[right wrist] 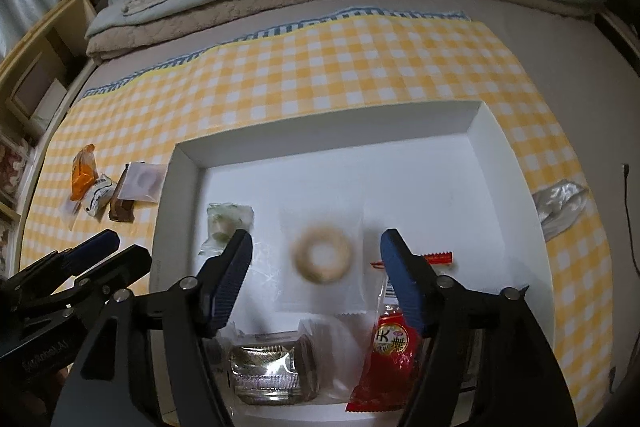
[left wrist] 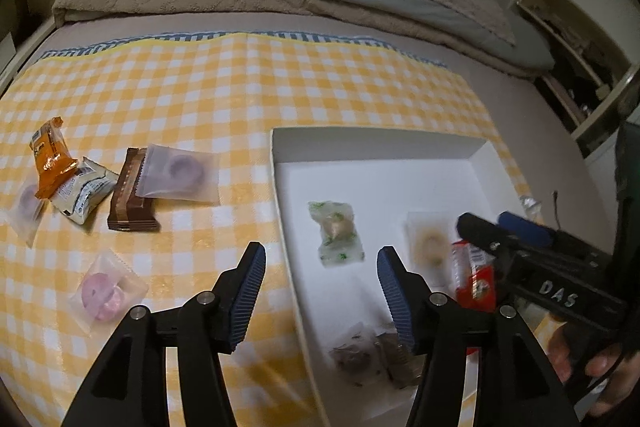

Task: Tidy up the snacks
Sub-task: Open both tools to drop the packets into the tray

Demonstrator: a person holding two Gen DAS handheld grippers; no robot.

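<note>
I see both my left gripper (left wrist: 320, 267) and right gripper (right wrist: 316, 251) standing open and empty over the white box (right wrist: 336, 119). Inside the box lie a red packet (right wrist: 390, 359), a ring biscuit (right wrist: 323, 259) and a green-flecked sweet (left wrist: 335, 233). Beyond its left wall, more snacks (left wrist: 132, 187) sit on the checked cloth (left wrist: 280, 83).

Bed (left wrist: 516, 115) carried a yellow checked cloth (left wrist: 224, 91); folded blankets (left wrist: 248, 1) lay beyond the cloth's far edge. A white box (right wrist: 510, 163) sat on the cloth. Left of the box, on the cloth: orange packet (left wrist: 50, 157), white packet (left wrist: 84, 195) touching it, brown bar (left wrist: 130, 195) with a frosted pouch (left wrist: 180, 175) lying partly over it, a second frosted pouch (left wrist: 28, 205) furthest left. Pink sweet (left wrist: 105, 293) lay nearer, apart. Crumpled wrapper (right wrist: 560, 205) lay right of the box.
</note>
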